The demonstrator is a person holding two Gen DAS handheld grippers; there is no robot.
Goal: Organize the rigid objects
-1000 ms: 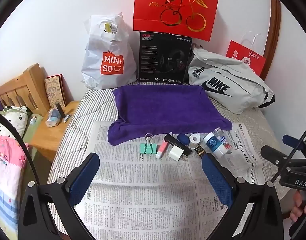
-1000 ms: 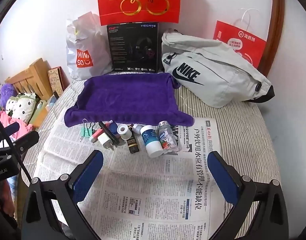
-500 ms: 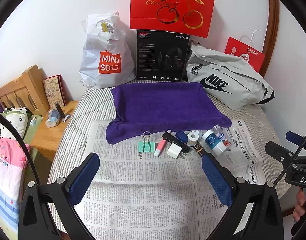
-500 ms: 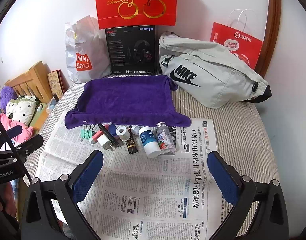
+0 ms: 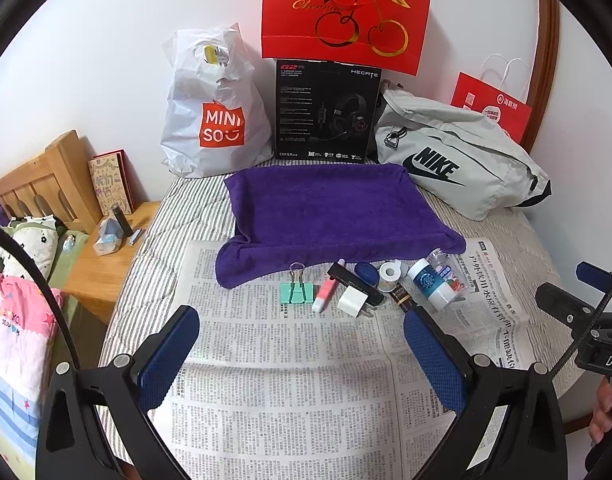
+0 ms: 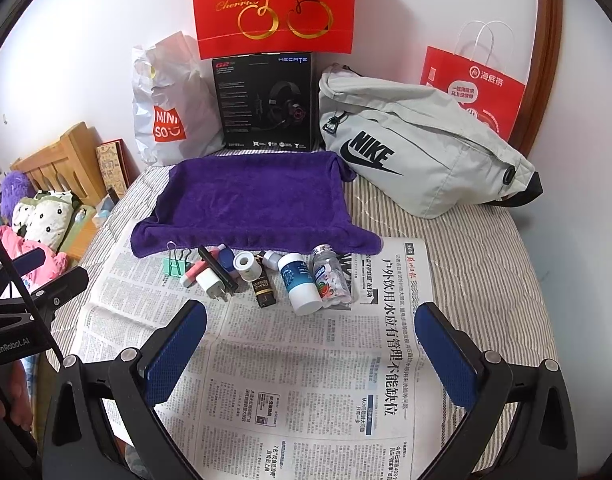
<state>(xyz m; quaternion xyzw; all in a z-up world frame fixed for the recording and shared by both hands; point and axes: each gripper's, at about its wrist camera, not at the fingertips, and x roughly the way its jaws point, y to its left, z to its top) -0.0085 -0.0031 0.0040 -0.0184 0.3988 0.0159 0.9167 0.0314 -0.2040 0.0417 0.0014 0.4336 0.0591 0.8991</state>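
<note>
Newspaper-covered bed, both grippers hovering over it with nothing held.

Nearest, the left gripper (image 5: 300,354) and right gripper (image 6: 310,350) hang with fingers spread wide above the newspaper (image 6: 306,380). Beyond them lies a row of small items: green binder clip (image 5: 297,292), white charger plug (image 5: 351,300), tape roll (image 6: 246,265), white bottle (image 6: 300,283), clear bottle (image 6: 331,278). Just behind lies the purple towel (image 5: 329,210), then bags against the wall.

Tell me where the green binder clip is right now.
The green binder clip lies on the newspaper at the left end of the row of small items, just below the purple towel, beside the pink tube.
</note>
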